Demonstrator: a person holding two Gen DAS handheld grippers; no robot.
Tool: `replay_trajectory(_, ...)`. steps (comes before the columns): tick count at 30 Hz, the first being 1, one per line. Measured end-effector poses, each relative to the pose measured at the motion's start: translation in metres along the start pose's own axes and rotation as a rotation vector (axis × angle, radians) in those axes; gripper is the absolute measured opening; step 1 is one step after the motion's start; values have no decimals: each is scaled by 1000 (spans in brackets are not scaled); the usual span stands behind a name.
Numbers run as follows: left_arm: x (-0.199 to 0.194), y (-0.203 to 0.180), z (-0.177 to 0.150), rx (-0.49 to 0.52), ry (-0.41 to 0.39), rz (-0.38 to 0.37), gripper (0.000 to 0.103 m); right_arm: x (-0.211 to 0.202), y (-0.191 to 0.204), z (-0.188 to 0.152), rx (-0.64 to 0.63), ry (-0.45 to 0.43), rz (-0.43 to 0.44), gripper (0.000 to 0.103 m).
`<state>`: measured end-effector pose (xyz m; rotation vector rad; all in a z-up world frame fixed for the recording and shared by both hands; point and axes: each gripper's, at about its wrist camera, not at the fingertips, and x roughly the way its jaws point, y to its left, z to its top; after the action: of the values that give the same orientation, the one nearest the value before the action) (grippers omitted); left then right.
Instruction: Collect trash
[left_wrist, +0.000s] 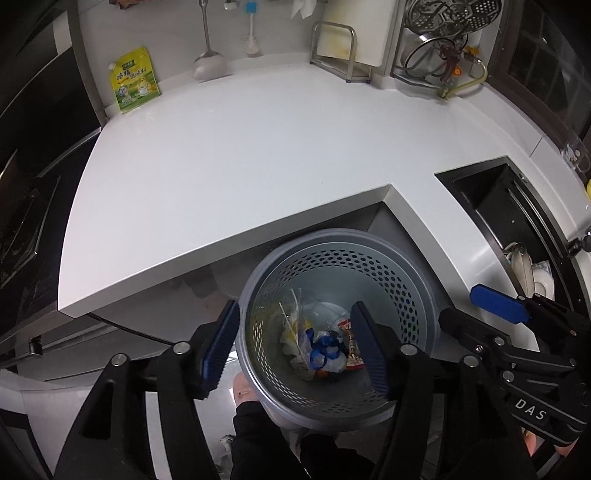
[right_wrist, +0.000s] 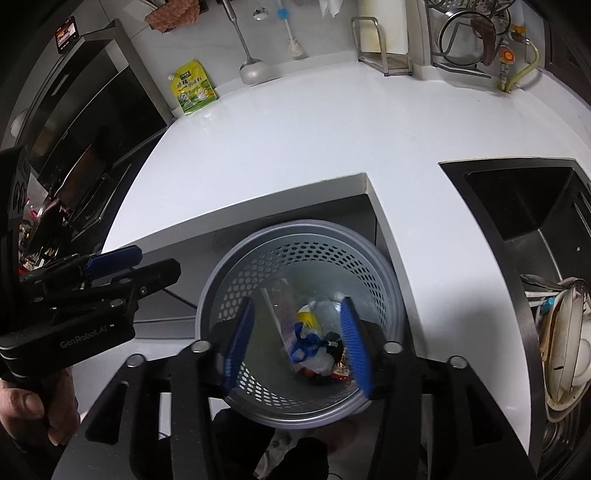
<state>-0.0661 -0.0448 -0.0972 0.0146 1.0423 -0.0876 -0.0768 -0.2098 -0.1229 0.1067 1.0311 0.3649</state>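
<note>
- Below the front edge of the white surface (left_wrist: 229, 155), in the left wrist view, a grey perforated bin (left_wrist: 417, 295) stands on the floor, and the left tongs (left_wrist: 295, 347) hang over its mouth with their blue pads apart and nothing between them.
- At the bin's bottom lies the trash (left_wrist: 325, 347): clear plastic, a blue scrap, a red-and-white wrapper.
- The right tongs (left_wrist: 469, 310) show at the right edge of this view, over the surface beside the sink (left_wrist: 491, 199); their fingers stand apart, empty.
- A yellow-green pouch (left_wrist: 133, 79) leans against the back wall.
- In the right wrist view, the right tongs (right_wrist: 297, 339) are also above the bin (right_wrist: 221, 280), pads spread, holding nothing.
- The trash (right_wrist: 314, 343) sits in the bin's bottom, seen between the two pads.
- The left tongs (right_wrist: 147, 262) reach in from the left, slightly apart, and dishes (right_wrist: 565, 350) are piled in the sink (right_wrist: 517, 206).
</note>
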Motion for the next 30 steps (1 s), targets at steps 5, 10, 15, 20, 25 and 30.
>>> replay_trajectory(5, -7, 0, 3, -5, -25, 12, 74, -7, 0, 1, 2, -11, -14, 61)
replay_trajectory(10, -12, 1, 7, -9, -40, 19, 81, -11, 0, -2, 8, -3, -12, 64)
replay_trajectory(15, -20, 2, 9, -16, -59, 25, 91, -14, 0, -2, 19, -7, -8, 71)
replay_trajectory(20, -27, 5, 11, -22, -71, 34, 96, -20, 2, 1, 39, -19, -12, 75)
replay_trajectory(25, -31, 9, 12, -26, -74, 52, 97, -23, 5, 6, 50, -25, -34, 77)
replay_trajectory(30, -36, 13, 13, -37, -81, 62, 97, -22, 5, 9, 70, -15, -55, 77)
